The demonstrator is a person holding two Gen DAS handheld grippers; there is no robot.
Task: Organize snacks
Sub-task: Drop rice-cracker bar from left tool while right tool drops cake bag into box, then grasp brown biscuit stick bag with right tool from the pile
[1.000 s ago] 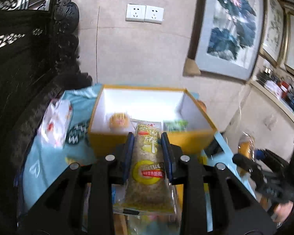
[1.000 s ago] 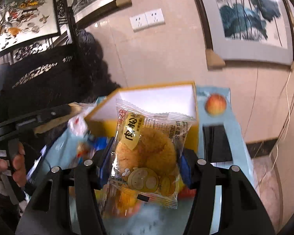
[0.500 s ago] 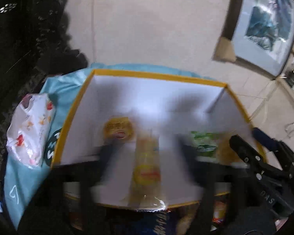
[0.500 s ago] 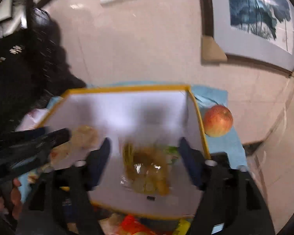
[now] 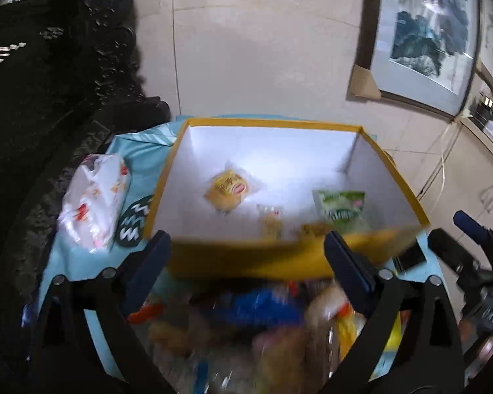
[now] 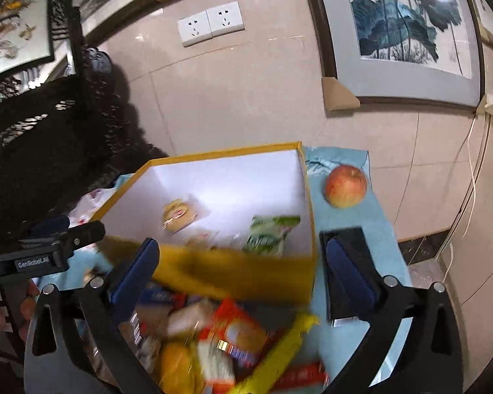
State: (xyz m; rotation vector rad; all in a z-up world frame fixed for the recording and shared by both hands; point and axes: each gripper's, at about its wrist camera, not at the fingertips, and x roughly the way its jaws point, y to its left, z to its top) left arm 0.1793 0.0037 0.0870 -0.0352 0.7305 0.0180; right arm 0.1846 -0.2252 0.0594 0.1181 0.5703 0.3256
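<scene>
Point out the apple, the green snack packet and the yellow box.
apple (image 6: 345,186): right wrist view, middle of its red skin.
green snack packet (image 5: 342,205): left wrist view, centre of the wrapper, inside the box.
yellow box (image 6: 236,274): right wrist view, near outer wall.

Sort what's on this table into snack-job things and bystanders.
Job:
- yellow cardboard box with white inside
- round yellow cake packet in it
- green snack packet in it
- loose pile of wrapped snacks before the box

Bystanders:
- red apple
- black phone
- white tissue pack
</scene>
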